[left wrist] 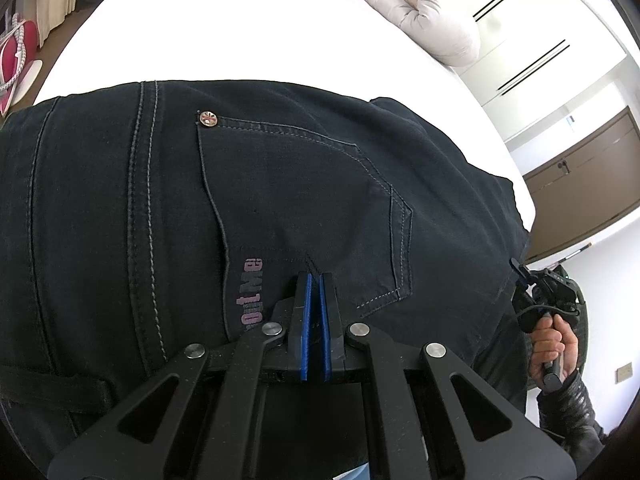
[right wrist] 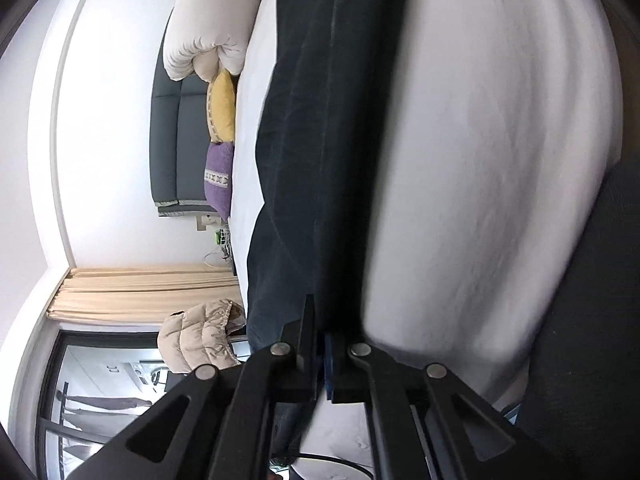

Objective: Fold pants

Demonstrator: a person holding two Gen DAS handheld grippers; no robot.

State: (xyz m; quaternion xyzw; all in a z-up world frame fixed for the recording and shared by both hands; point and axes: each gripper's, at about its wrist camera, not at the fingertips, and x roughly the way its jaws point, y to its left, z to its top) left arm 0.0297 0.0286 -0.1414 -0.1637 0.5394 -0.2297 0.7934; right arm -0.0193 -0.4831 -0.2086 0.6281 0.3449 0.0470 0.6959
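**Both claws pinched on the dark pants at the bed's edge**

Your left claw (left wrist: 316, 280) is closed down narrow, its blue pads (left wrist: 307, 320) nearly together, with a small peak of dark fabric caught between the tips. It bites the pants (left wrist: 280, 184) just beside the back pocket (left wrist: 304, 200), close to the pink lettering (left wrist: 250, 292) that runs along the pocket's edge. A metal rivet (left wrist: 208, 117) sits at the pocket's far corner. The pants fill most of this view, spread seat-side up over the white bed (left wrist: 240, 40), with double rows of pale stitching running down the left.

At the right edge of the same view you can see your right hand (left wrist: 554, 338) gripping the handle of the other tool, right at the border of the pants.

From the right wrist camera, your right claw (right wrist: 320, 320) is also closed tight, its jaws together on dark fabric. The view is tilted and a little blurred, so you cannot tell exactly which part of the pants (right wrist: 320, 120) it has. The garment stretches away from the tips as a long dark band across the white bed sheet (right wrist: 500, 160).

Further off, a rolled pale duvet (right wrist: 212, 20) lies at the head of the bed, with a yellow cushion (right wrist: 222, 108) and a purple cushion (right wrist: 219, 176) just beside it, against a grey headboard (right wrist: 176, 140). A beige puffer jacket (right wrist: 200, 336) sits near the curtain (right wrist: 140, 292).
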